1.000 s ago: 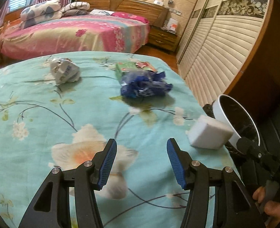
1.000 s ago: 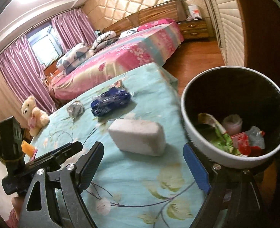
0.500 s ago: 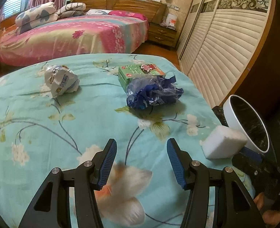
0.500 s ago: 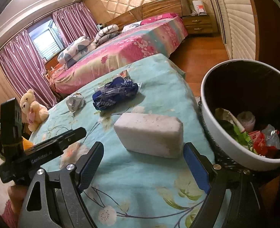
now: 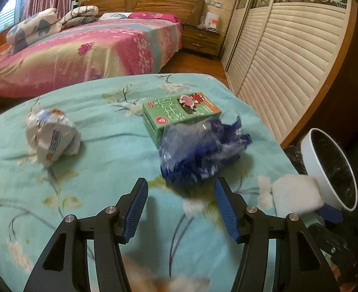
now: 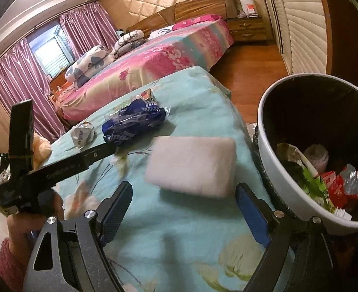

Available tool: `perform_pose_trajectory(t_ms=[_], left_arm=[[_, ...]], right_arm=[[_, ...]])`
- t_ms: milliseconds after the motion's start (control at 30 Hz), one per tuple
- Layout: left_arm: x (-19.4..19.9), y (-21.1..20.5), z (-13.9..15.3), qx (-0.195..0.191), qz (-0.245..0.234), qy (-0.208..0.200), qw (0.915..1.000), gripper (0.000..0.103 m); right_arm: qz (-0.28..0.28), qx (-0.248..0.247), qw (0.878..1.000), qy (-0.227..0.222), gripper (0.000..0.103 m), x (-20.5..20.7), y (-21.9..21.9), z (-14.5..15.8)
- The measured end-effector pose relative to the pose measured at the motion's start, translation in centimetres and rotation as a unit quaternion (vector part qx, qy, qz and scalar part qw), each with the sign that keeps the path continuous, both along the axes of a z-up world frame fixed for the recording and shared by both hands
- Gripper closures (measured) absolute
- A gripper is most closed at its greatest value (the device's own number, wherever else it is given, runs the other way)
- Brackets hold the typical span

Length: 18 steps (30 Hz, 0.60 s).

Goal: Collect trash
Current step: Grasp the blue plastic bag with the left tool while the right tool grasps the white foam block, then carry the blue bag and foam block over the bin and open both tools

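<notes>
On the teal flowered bedspread (image 5: 101, 160) lie a crumpled blue plastic wrapper (image 5: 198, 150), a green carton (image 5: 176, 112) behind it, a crumpled white wrapper (image 5: 51, 136) to the left and a white foam block (image 5: 295, 196) at the right edge. My left gripper (image 5: 179, 203) is open, empty, just short of the blue wrapper. In the right wrist view the white foam block (image 6: 191, 165) lies just ahead of my right gripper (image 6: 183, 206), whose jaws stand wide open and empty. The blue wrapper (image 6: 132, 124) is farther back. A white bin (image 6: 271, 170) with trash inside stands right of the bed.
A pink bed (image 5: 81, 48) with folded quilts stands beyond. Slatted wardrobe doors (image 5: 288, 56) line the right wall, with wooden floor (image 6: 249, 60) between. A plush toy (image 6: 40, 148) sits at the left bed edge. A person's hand (image 6: 30, 221) holds the left gripper's handle.
My left gripper has moved forward toward the blue wrapper, which now looms close. My right gripper has crept nearer the foam block.
</notes>
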<state>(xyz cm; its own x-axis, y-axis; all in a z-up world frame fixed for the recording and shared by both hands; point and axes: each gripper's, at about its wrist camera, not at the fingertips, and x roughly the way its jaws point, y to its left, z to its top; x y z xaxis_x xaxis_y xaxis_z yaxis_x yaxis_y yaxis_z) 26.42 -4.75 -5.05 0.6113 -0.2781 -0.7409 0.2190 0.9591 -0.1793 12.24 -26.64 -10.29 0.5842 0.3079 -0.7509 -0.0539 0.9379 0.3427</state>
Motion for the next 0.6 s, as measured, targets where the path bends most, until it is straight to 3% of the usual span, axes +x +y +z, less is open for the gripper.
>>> perform_pose_trajectory(t_ms=[67,133,300,367,433,500,600], left_arm=[[0.7,-0.1,-0.5,0.000,-0.001,0.004,1.0000,0.050],[1.2,-0.1,-0.8,-0.007,-0.005,0.010,0.9999,0.070],[1.4,-0.1,-1.0,-0.011,-0.013,0.011,0.9998,0.084],[1.1,-0.1,-0.8,-0.008,-0.015,0.002,0.9999,0.086],[0.7,-0.1,-0.6,-0.006,-0.016,-0.003,0.9998,0.089],[0.0,0.1,-0.5,-0.009,-0.016,-0.006,0.9998,0.090],[-1.1,0.7,-0.4,-0.016,-0.010,-0.008,0.9998,0.090]], right_arm=[[0.002,-0.002,1.000,0.000,0.016,0.2,0.1,-0.1],[0.003,-0.002,1.000,0.001,0.016,0.4,0.2,-0.3],[0.007,-0.013,1.000,0.000,0.021,0.7,0.5,-0.3],[0.004,-0.018,1.000,0.000,0.030,0.8,0.5,-0.3],[0.000,-0.021,1.000,0.000,0.056,0.8,0.4,-0.3],[-0.003,-0.022,1.000,0.003,0.075,0.8,0.2,-0.4],[0.001,-0.014,1.000,0.001,0.085,0.4,0.0,-0.3]])
